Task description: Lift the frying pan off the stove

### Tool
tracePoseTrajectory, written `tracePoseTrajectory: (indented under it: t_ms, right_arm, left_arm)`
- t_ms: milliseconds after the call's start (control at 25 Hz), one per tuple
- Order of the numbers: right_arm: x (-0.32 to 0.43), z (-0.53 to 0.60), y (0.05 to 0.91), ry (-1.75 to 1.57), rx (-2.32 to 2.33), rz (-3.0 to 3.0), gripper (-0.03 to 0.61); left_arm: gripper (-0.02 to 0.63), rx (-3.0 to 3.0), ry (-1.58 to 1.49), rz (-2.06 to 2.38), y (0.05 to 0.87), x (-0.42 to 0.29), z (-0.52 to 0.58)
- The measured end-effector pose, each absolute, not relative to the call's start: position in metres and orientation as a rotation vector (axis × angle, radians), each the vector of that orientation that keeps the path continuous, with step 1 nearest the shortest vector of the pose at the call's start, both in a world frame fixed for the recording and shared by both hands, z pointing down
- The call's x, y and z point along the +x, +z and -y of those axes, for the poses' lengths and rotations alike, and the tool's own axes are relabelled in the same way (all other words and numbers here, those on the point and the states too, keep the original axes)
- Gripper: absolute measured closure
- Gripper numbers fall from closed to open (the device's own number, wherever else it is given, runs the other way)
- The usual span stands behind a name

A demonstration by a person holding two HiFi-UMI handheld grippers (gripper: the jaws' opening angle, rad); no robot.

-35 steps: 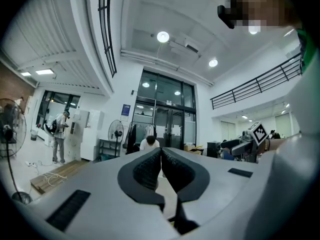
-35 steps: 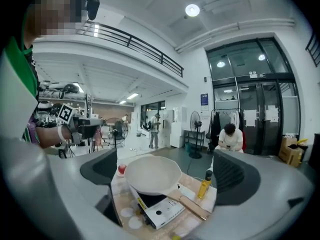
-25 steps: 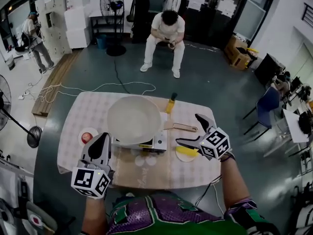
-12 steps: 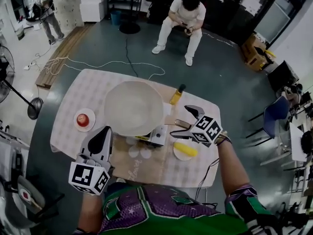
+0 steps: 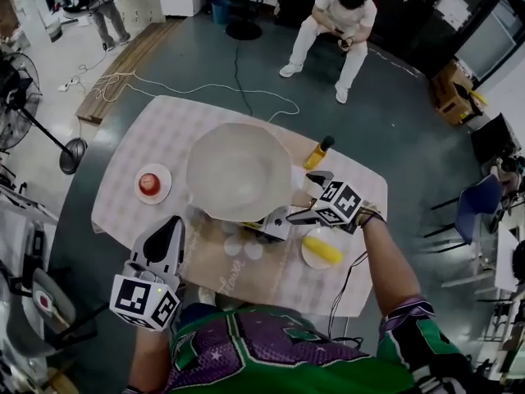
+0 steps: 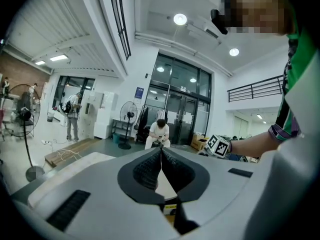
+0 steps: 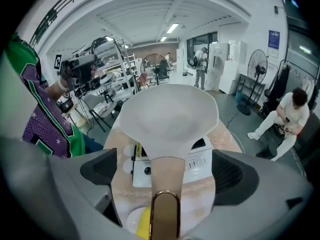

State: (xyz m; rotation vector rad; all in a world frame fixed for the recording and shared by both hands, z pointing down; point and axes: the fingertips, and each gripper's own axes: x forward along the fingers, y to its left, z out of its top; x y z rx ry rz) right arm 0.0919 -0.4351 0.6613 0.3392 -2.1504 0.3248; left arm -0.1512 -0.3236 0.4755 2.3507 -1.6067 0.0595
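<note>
A white frying pan [image 5: 238, 171] sits on the small white stove [image 5: 277, 225] at the table's middle. Its handle [image 7: 165, 211], white with a brass end, points right. My right gripper [image 5: 308, 199] is open and straddles that handle; in the right gripper view the pan [image 7: 167, 116] fills the middle above the stove [image 7: 200, 160], and the handle runs between the two dark pads [image 7: 99, 168] without touching them. My left gripper [image 5: 171, 230] hangs shut and holds nothing at the table's near left edge; its pads [image 6: 150, 170] meet.
A small plate with a red thing [image 5: 149, 184] lies at the left of the table [image 5: 148, 142]. A yellow bottle [image 5: 317, 152] stands behind the handle, and a plate with a yellow thing [image 5: 321, 250] lies at the near right. A person [image 5: 340, 11] sits beyond the table.
My right gripper has moved left toward the pan and now has the handle between its open jaws. The left gripper has stayed near the table's front edge.
</note>
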Motion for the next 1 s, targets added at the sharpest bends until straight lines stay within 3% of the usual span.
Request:
tracePoseTrajectory:
  t_ms: [560,680,760,1000]
  right_arm:
    - [0.082,0.434,0.726,0.383,0.203,1.969,0.007]
    - [0.078,0.430,0.738,0.418,0.147,1.901,0.081]
    - [0.081,0.428,0.741,0.420,0.114,1.853,0.305]
    - [0.082,0.427,0.737,0.425,0.120,1.823,0.328]
  left_arm:
    - [0.591,2.372,0.032,1.709,0.461,-0.177,0.349]
    - [0.591,2.361,-0.011,1.689,0.461,-0.176,0.349]
    - [0.591,2.346,-0.009,1.680,0.466,-0.174,0.345]
    - [0.591,2.327,0.002,1.655,0.477,-0.171,0.336]
